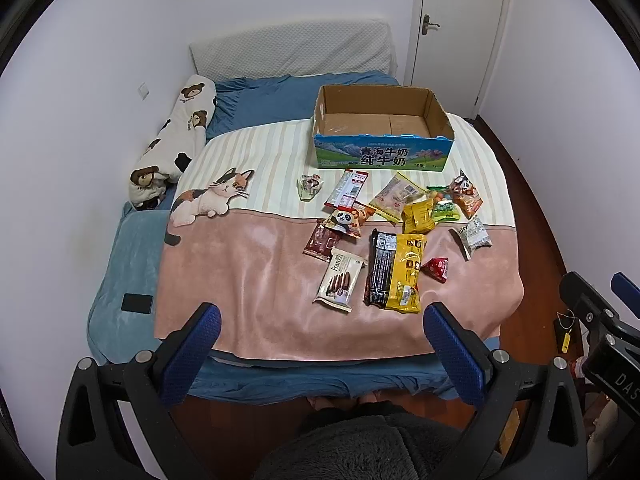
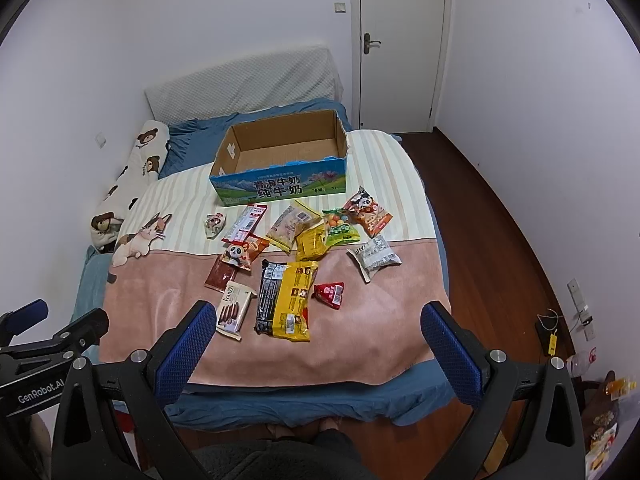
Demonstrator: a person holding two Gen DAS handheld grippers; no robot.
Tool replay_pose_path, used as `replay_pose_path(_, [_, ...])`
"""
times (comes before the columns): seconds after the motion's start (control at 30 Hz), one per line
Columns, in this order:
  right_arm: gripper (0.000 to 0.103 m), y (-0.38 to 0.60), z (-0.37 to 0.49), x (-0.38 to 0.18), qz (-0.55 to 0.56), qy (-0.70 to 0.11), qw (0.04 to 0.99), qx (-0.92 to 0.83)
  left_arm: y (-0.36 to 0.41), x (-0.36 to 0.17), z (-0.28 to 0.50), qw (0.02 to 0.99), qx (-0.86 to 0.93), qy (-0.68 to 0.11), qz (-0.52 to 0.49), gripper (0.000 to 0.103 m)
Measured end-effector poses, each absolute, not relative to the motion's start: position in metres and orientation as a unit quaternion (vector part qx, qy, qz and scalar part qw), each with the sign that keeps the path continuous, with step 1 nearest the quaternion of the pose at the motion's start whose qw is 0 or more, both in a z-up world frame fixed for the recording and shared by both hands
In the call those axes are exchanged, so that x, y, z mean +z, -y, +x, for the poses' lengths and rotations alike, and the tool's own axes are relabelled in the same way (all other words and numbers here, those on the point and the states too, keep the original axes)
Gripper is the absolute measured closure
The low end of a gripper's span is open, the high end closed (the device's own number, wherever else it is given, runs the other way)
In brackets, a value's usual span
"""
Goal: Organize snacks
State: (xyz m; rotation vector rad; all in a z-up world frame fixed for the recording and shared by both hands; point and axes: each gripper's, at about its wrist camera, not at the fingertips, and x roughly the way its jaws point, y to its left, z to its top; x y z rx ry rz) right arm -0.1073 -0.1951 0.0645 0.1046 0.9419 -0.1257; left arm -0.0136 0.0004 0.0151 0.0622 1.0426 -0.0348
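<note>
Cardboard milk box (image 1: 382, 128) sits open on the bed blanket (image 1: 248, 264), and the snack packets (image 1: 394, 268) lie scattered just in front of it, none inside. Both the left gripper (image 1: 320, 316) and right gripper (image 2: 316, 316) hover short of the box, jaws spread wide and holding nothing.

A soft, plush blanket (image 1: 248, 280) with a faint sheen covers the bed, and on it sits an open box (image 1: 382, 118) of raw matt brown cardboard inside, with a glossy printed front. The snack packets (image 1: 394, 272) are shiny, crinkled plastic film. Both tongs, left (image 1: 320, 344) and right (image 2: 316, 344), have matt black plastic frames, textured blue pads and small bright metal screws; the floor (image 2: 492, 216) is polished dark wood.
</note>
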Motion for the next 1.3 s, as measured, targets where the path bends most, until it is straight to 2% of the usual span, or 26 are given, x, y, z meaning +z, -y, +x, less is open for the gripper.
replay_pose_path(1.3, [0.000,0.1923,-0.1066,0.0650,0.055,-0.455,0.887,-0.058,-0.0044,0.0147,-0.0121,0.866,-0.020,-0.499,0.024,0.000])
